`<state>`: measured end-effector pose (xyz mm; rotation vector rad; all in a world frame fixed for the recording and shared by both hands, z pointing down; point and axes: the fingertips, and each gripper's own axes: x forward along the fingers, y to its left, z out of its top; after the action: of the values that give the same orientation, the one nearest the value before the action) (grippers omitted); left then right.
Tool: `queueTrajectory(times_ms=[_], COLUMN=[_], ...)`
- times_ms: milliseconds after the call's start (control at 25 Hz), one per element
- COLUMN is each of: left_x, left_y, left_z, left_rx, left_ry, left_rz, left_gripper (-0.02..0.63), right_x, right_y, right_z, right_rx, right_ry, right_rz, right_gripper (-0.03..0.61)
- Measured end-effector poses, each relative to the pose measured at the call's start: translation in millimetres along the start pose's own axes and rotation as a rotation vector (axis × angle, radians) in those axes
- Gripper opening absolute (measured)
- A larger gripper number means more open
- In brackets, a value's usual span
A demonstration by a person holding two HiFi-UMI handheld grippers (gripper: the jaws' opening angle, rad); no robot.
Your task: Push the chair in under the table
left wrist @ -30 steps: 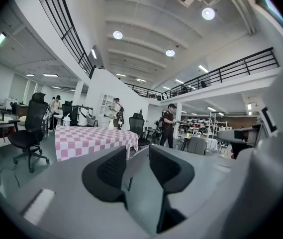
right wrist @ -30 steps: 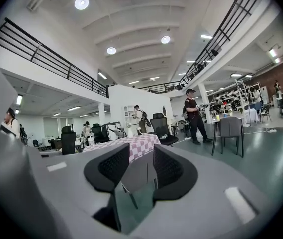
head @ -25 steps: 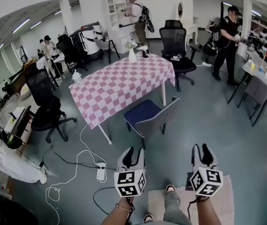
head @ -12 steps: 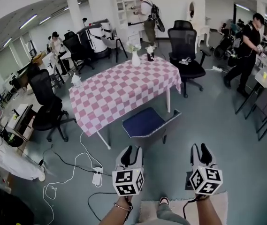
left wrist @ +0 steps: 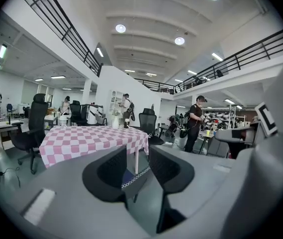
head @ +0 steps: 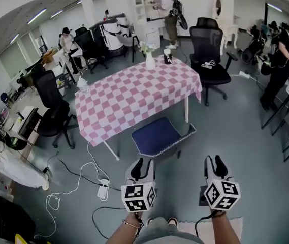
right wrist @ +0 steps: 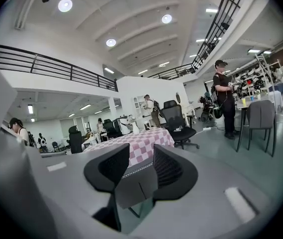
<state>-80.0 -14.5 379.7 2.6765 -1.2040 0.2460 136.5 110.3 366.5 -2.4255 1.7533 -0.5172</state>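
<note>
The chair [head: 157, 135] is picked out just below the centre of the head view: a dark blue seat with a grey backrest along its lower right edge. It is stood at the near side of the surface [head: 134, 98], between two white legs, with the seat mostly out on the grey floor [head: 235, 136]. Both grippers are held short of it at the bottom of the frame, well apart from the backrest.

The left gripper [head: 143, 166] is shown with its fingers [left wrist: 106, 176] apart and nothing clamped. The same is seen at the right gripper [head: 215, 165]. The chair is only glimpsed through each gap.

The chair's legs are largely hidden beneath the seat, and the backrest is seen almost edge-on. The far side of the surface is covered by the pink-and-white checked cloth [head: 108, 116].

A white vase [head: 150, 61] and a dark cup [head: 167, 59] are set at the far end. A black office chair [head: 207, 50] is parked beyond, at upper right. A white power strip [head: 102, 188] and cables are strewn at lower left.
</note>
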Motion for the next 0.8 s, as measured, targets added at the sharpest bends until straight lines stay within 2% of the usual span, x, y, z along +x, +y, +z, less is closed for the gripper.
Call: queueTrajectory(times_ms=[280,640,800], left_x=[45.1,119.4,161.5], left_y=[6.7,18.5,26.6], left_z=[4.7,29.7,30.9], left_rx=[-0.022,-0.045,-0.064], left_ry=[-0.005,-0.061,-0.048], left_rz=[0.008,0.022,0.034], left_gripper=[0.133,0.133,0.133], right_x=[41.0,112.9,158.1], right_y=[-14.8,-24.0,-29.9], right_z=[2.9,28.0,38.8], right_rx=[0.014,-0.038,-0.056], right_ry=[0.012,0.007,0.031], right_rz=[0.003,0.026,0.046], right_gripper=[0.135,0.135,0.135])
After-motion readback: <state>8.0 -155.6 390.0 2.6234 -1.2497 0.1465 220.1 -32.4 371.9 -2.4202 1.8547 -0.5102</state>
